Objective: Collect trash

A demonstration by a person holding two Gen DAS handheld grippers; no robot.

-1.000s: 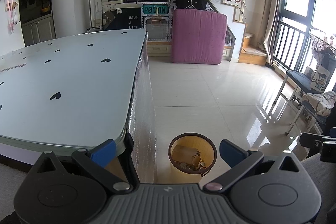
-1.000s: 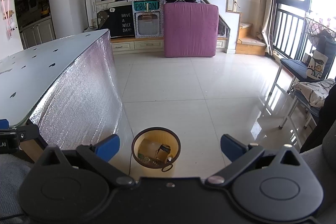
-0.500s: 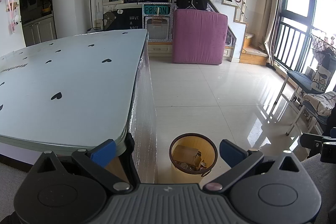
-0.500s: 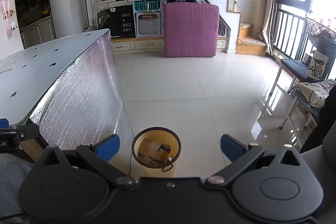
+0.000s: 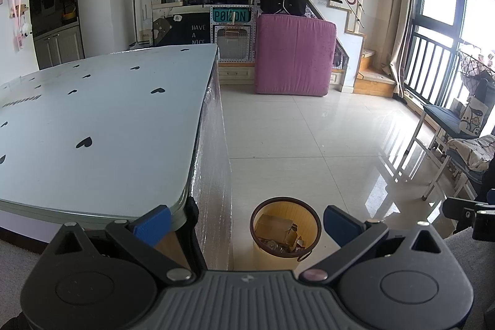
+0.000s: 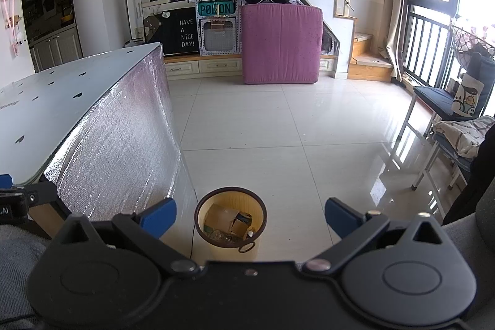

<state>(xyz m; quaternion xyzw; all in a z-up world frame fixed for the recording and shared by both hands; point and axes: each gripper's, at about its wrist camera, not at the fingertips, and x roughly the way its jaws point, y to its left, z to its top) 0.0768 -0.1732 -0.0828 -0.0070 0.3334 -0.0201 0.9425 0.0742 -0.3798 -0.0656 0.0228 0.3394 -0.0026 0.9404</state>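
On the floor just beside the near corner of the counter (image 5: 102,126) stood a small yellow bin (image 5: 286,232) with a dark rim, set there presumably so that trash could be dropped off the counter's edge straight into it. Inside lay crumpled cardboard (image 6: 230,220) and some clear wrapping, filling the lower part of the bin. No loose trash seen on the counter top, patterned only with black hearts, nor on the tiled floor (image 6: 278,126) around the bin. Held above and behind the bin, the left gripper (image 5: 244,221), jaws spread wide with nothing between them. Likewise the right gripper (image 6: 249,214), jaws wide apart and empty, aimed so that the bin sat between the blue tips in its view. Both seemingly parked over the bin because dropping was finished or the next piece not yet found; judged from the bare counter, the collecting looked near its end. Across the room, a pink cushion (image 6: 280,44) leaned upright against the stairs, well apart from the bin.
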